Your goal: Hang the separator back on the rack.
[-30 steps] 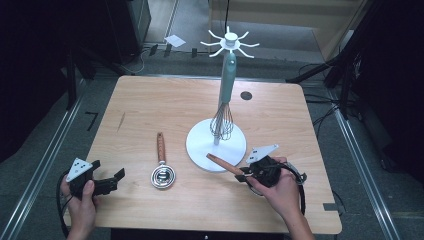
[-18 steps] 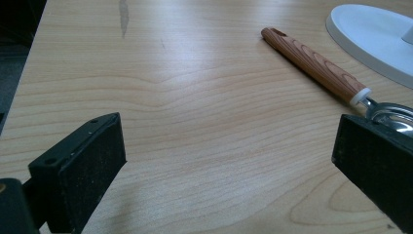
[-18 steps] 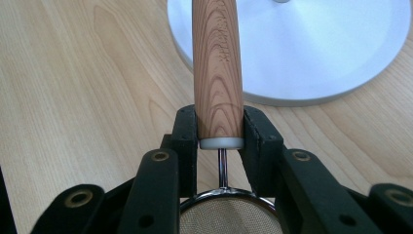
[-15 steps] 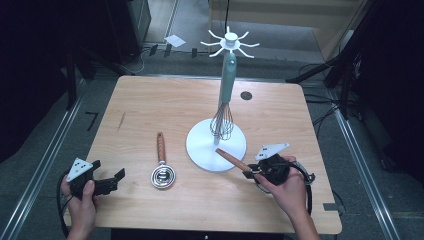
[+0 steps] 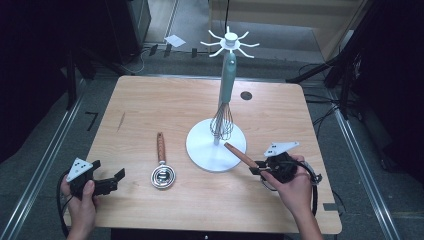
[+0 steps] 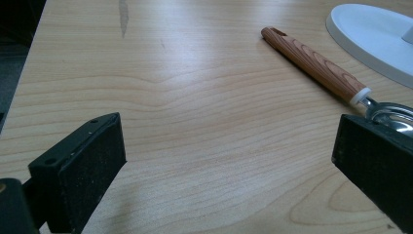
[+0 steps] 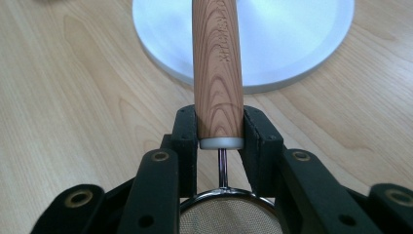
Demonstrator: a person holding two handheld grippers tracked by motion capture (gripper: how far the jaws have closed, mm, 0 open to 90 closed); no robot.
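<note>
Utensils number three, and only one is in your grip. Your right gripper (image 7: 220,141) pinches a wooden-handled strainer (image 7: 217,68) at the lower end of its handle, the two black jaws pressed on either side of the wood just above the pale collar; the mesh bowl sits back between the gripper's arms. From the high view, that strainer (image 5: 239,153) is near the right front of the counter (image 5: 165,102), its handle pointing up and left so the tip lies over the edge of the white round base (image 5: 200,147) of the rack. You have one rack (image 5: 229,42) on the counter, a pole with a ring of white hooks on top, and one whisk (image 5: 223,120) hangs from it, its wire head low, close over the base. One second wooden-handled utensil (image 5: 161,162) with a round metal head lies flat on the counter just left of the base. Your left gripper (image 5: 107,181) rests at the left front corner with its jaws spread wide and nothing between them; in the left gripper view that lying utensil (image 6: 316,66) sits ahead of its far jaw.
</note>
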